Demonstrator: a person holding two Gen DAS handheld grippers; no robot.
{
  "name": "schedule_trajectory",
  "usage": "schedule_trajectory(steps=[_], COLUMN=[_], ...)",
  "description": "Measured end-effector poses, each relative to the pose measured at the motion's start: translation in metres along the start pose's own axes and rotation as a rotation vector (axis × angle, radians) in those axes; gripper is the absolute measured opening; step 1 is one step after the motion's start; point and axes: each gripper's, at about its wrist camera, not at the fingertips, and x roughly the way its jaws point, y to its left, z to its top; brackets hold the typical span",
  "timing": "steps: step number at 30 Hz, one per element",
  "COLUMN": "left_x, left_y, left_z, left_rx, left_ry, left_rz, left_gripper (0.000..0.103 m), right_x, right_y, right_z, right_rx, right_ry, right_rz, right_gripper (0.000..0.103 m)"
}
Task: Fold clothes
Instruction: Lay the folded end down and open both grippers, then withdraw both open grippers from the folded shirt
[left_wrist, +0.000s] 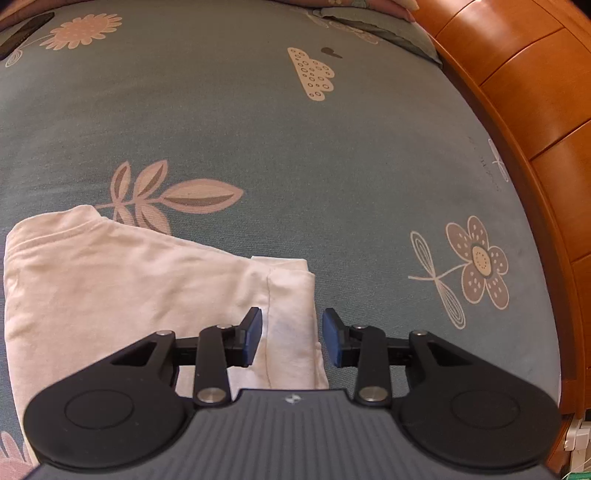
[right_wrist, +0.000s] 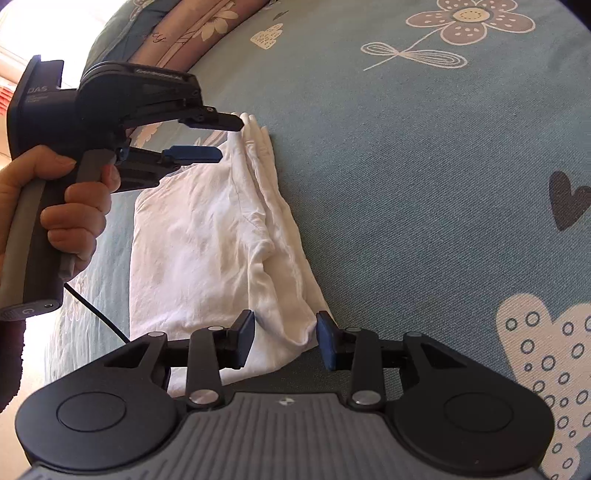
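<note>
A white garment (left_wrist: 129, 280) lies folded in a flat stack on a blue-grey flowered bed sheet (left_wrist: 295, 147). My left gripper (left_wrist: 291, 338) stands open over the stack's right-hand edge, with the folded edge between its blue pads and a gap on both sides. In the right wrist view the same garment (right_wrist: 207, 236) runs away from me. My right gripper (right_wrist: 286, 339) is open around its near corner, which hangs loose between the pads. At the far end the left gripper (right_wrist: 231, 142) hovers open by the garment's far corner, held by a person's hand (right_wrist: 74, 206).
A wooden bed frame (left_wrist: 517, 110) curves along the sheet's right side. A pillow (left_wrist: 369, 26) lies at the far edge and a dark flat object (left_wrist: 26, 33) at the far left. A black cable (right_wrist: 96, 310) trails from the left gripper's handle.
</note>
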Motion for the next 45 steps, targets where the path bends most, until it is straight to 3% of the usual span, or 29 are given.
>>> schedule_trajectory(steps=[4, 7, 11, 13, 14, 16, 17, 18, 21, 23, 29, 32, 34, 39, 43, 45], left_x=[-0.019, -0.031, -0.044, -0.048, -0.051, -0.057, -0.060, -0.063, -0.068, -0.068, -0.056, -0.048, -0.043, -0.044, -0.035, -0.037], left_y=[0.011, 0.021, 0.036, 0.042, 0.046, 0.054, 0.058, 0.062, 0.071, 0.075, 0.088, 0.097, 0.105, 0.118, 0.121, 0.120], left_z=[0.000, -0.008, -0.035, -0.050, -0.057, -0.072, -0.076, -0.080, -0.081, -0.077, -0.055, -0.048, -0.045, -0.046, -0.043, -0.042], left_rx=[0.061, 0.141, 0.299, 0.365, 0.386, 0.427, 0.432, 0.431, 0.425, 0.428, 0.419, 0.400, 0.379, 0.363, 0.379, 0.380], left_ry=[-0.042, -0.043, -0.040, -0.043, -0.044, -0.046, -0.051, -0.064, -0.125, -0.165, -0.252, -0.247, -0.235, -0.233, -0.202, -0.217], left_rz=[0.004, 0.004, 0.070, 0.113, 0.124, 0.145, 0.145, 0.139, 0.113, 0.105, 0.065, 0.065, 0.072, 0.059, 0.068, 0.080], left_gripper=[0.035, 0.042, 0.046, 0.047, 0.047, 0.048, 0.048, 0.048, 0.050, 0.057, 0.057, 0.057, 0.057, 0.058, 0.058, 0.058], right_x=[-0.011, -0.018, -0.022, -0.023, -0.022, -0.013, -0.006, -0.001, 0.016, 0.028, 0.063, 0.074, 0.081, 0.082, 0.094, 0.089], right_y=[-0.004, 0.001, 0.017, 0.026, 0.031, 0.043, 0.050, 0.054, 0.068, 0.076, 0.086, 0.088, 0.088, 0.091, 0.084, 0.081], right_z=[0.006, 0.011, 0.024, 0.030, 0.033, 0.042, 0.049, 0.055, 0.076, 0.091, 0.121, 0.125, 0.127, 0.136, 0.142, 0.143], right_rx=[-0.017, -0.067, -0.171, -0.218, -0.240, -0.282, -0.307, -0.325, -0.383, -0.414, -0.443, -0.451, -0.447, -0.425, -0.403, -0.368], right_ry=[-0.018, -0.033, -0.070, -0.092, -0.107, -0.110, -0.095, -0.093, -0.112, -0.132, -0.112, -0.085, -0.065, -0.081, -0.032, -0.048], right_rz=[-0.044, -0.074, -0.110, -0.117, -0.118, -0.135, -0.144, -0.146, -0.160, -0.172, -0.226, -0.210, -0.201, -0.160, -0.212, -0.217], right_gripper=[0.044, 0.049, 0.066, 0.067, 0.066, 0.049, 0.023, 0.017, 0.021, 0.024, 0.027, 0.025, 0.013, 0.008, 0.013, 0.024])
